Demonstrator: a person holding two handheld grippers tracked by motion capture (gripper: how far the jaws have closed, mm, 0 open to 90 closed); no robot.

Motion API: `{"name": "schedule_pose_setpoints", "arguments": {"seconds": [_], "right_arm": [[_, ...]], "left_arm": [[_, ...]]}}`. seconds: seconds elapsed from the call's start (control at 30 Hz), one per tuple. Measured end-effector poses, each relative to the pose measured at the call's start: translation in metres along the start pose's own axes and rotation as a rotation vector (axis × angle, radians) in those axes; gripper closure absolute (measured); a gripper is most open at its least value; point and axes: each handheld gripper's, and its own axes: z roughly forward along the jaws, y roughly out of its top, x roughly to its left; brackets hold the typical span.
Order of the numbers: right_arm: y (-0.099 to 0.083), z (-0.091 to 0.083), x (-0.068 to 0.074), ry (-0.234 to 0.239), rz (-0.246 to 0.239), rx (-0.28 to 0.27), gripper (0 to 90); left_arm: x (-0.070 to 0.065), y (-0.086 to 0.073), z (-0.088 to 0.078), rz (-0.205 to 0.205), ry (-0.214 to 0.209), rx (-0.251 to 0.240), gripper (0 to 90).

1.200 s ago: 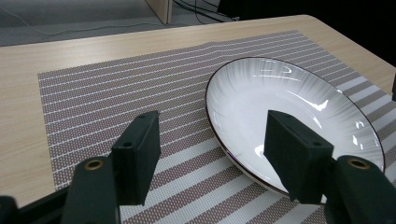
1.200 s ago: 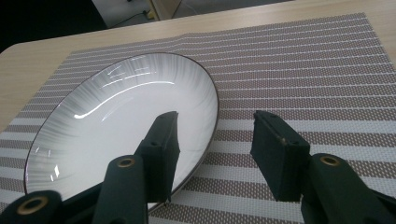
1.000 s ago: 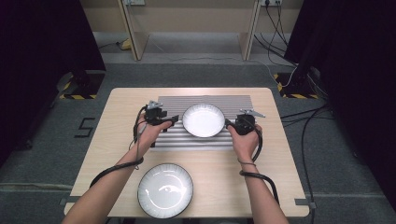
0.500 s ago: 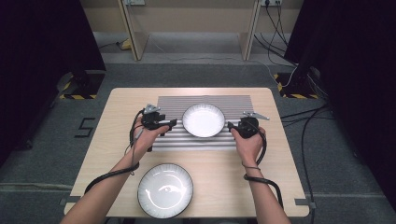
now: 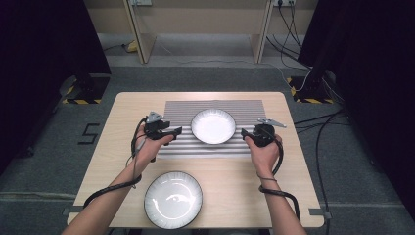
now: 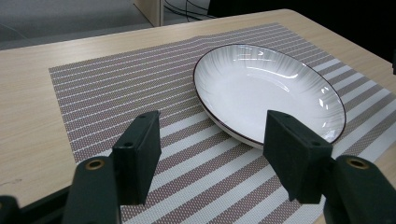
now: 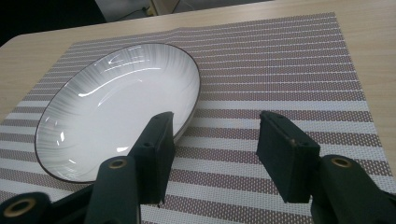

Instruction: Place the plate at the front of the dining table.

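A white ribbed plate with a dark rim [image 5: 213, 126] lies on the striped placemat [image 5: 178, 111]. My left gripper [image 5: 175, 131] is just left of it and points at its rim, jaws open. From that gripper's view [image 6: 212, 129] the plate [image 6: 268, 88] lies ahead and to the right, with only mat between the jaws. My right gripper [image 5: 244, 133] is just right of the plate, a small gap away. Its jaws [image 7: 217, 122] have just been opening and stand wide over the mat, the plate [image 7: 116, 102] beside the left jaw. A second white plate [image 5: 172, 199] rests near the table's front edge.
The placemat covers the back middle of the wooden table [image 5: 105, 147]. Bare wood lies on both sides of the mat and in front of it. Black cables trail from both grippers along the forearms. Dark stands and floor cables [image 5: 313, 122] surround the table.
My left gripper has drawn back a little to the left, away from the plate's rim. The right gripper has kept its place beside the plate. Both plates lie where they were.
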Motion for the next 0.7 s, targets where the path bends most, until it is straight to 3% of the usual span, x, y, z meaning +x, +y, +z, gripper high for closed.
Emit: {"name": "schedule_pose_setpoints", "arguments": {"seconds": [0.2,0.7], "right_arm": [[-0.002,-0.006,-0.002,-0.005,-0.002,0.000,45.7],[-0.006,-0.025,-0.012,-0.026,-0.002,-0.008,44.8]], "left_arm": [[-0.001,-0.003,-0.007,0.013,0.003,-0.004,36.2],[0.006,-0.016,-0.027,0.000,0.004,-0.014,36.2]]}}
